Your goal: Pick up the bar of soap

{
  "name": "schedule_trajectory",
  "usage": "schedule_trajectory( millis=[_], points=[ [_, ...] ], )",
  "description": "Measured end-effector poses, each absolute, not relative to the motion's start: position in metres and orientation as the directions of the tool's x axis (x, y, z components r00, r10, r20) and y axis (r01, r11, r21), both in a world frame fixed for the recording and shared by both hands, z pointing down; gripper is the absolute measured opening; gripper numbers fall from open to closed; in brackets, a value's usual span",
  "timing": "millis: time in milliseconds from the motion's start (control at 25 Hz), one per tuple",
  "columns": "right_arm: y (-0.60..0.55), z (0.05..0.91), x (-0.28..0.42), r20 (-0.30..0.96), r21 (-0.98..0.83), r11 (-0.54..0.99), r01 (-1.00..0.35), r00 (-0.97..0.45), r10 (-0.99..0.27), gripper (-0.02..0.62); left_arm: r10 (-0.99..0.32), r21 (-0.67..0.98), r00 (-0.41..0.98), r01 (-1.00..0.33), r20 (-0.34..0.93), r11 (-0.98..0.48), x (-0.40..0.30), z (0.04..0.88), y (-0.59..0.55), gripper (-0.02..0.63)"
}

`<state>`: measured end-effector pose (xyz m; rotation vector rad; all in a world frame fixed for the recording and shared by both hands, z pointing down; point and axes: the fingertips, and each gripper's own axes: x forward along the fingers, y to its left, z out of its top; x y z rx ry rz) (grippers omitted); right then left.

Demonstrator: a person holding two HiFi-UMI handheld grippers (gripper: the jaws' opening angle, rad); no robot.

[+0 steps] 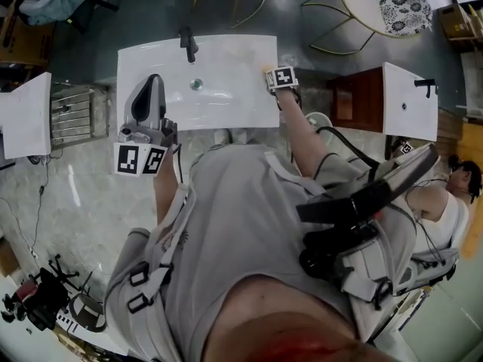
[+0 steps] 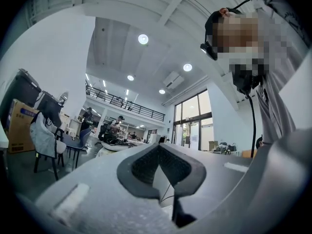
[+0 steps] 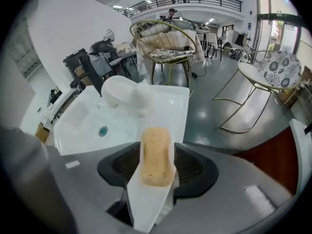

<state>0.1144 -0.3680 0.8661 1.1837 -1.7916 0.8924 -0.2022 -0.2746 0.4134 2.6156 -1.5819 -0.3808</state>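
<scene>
Presently the right gripper stands with its jaws parted astride the bar of soap, one pad close beside each long side. No squeeze on the bar is evident, so treat it as not yet held.

The bar lies on the narrow rim of the white sink, at the far right corner. The basin falls away on one side and the floor lies past the edge on the other.

Hazards, as judged:
- An uneven closure could push the bar sideways off the rim.
- Soap is likely slick, and a hard pinch could shoot it out forward.
- Jaw tips could strike the rim.

The left gripper is clenched on nothing, near the sink's front left corner. It offers no support.
</scene>
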Motion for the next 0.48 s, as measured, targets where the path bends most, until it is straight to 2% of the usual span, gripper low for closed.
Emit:
schedule_trajectory(
  millis=[40, 240, 360, 480],
  points=[
    [-0.371, 0.858, 0.115, 0.88, -0.131, 0.311, -0.941, -0.255, -0.4, 0.228, -0.878, 0.177, 0.445, -0.863, -0.178, -0.474, -0.202, 0.414, -0.275, 0.0],
    [-0.395, 0.761, 0.1, 0.741, -0.207, 0.33, -0.921, -0.368, -0.562, 0.221, -0.868, 0.168, 0.458, -0.856, -0.194, -0.489, -0.2, 0.41, -0.28, 0.0],
    [-0.419, 0.66, 0.086, 0.551, -0.232, 0.382, -0.894, -0.445, -0.706, 0.215, -0.846, 0.153, 0.491, -0.838, -0.209, -0.524, -0.192, 0.404, -0.291, 0.0],
    [-0.422, 0.548, 0.075, 0.336, -0.208, 0.462, -0.862, -0.506, -0.794, 0.212, -0.828, 0.149, 0.52, -0.82, -0.211, -0.552, -0.177, 0.397, -0.299, 0.0]
  ],
)
